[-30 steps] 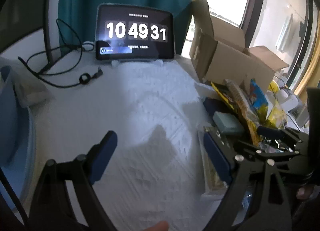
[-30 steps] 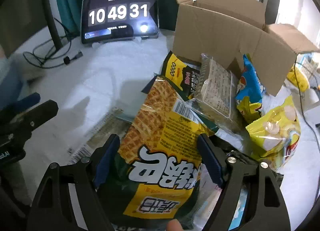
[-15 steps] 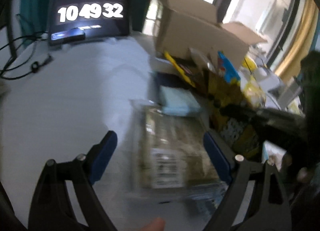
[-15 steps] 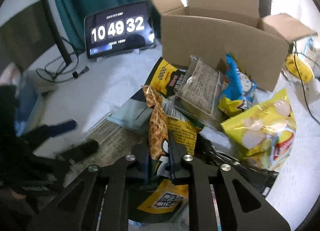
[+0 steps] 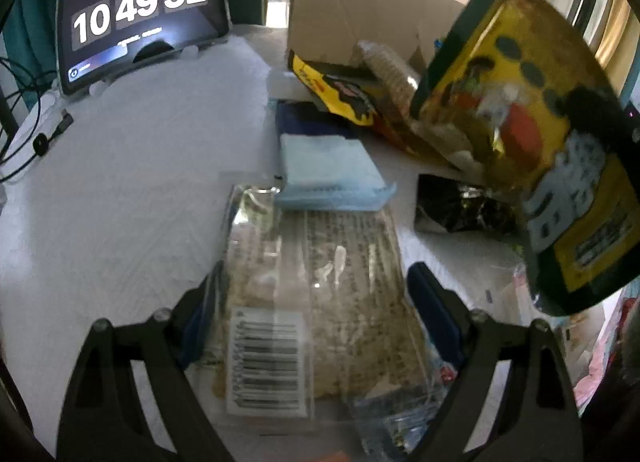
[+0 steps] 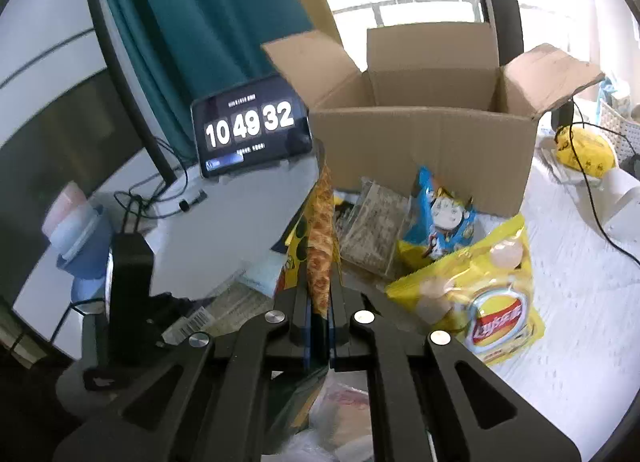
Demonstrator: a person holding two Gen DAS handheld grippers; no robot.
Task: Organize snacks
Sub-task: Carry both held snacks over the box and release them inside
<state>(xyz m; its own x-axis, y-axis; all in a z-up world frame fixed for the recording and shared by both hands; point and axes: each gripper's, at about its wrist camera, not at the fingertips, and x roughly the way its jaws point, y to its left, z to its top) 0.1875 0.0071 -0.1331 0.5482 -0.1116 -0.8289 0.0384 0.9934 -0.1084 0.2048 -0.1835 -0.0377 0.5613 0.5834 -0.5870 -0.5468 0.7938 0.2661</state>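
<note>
The right gripper [image 6: 319, 326] pinched only the thin edge of the waffle snack bag [image 5: 532, 134], lifted above the worktop [image 5: 120, 182], so it could slip out, while the left gripper [image 5: 316, 322], fingers spread, straddled the clear cracker pack [image 5: 316, 282].

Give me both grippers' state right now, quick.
Left gripper: jaws open, straddling the clear cracker pack on the table, not gripping it.
Right gripper: jaws shut on the green-and-yellow snack bag, lifted off the pile.

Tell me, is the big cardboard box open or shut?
Open. The box's flaps stand up and splay outward, and its bare inside back wall shows. Whether anything is inside, I cannot tell.
</note>
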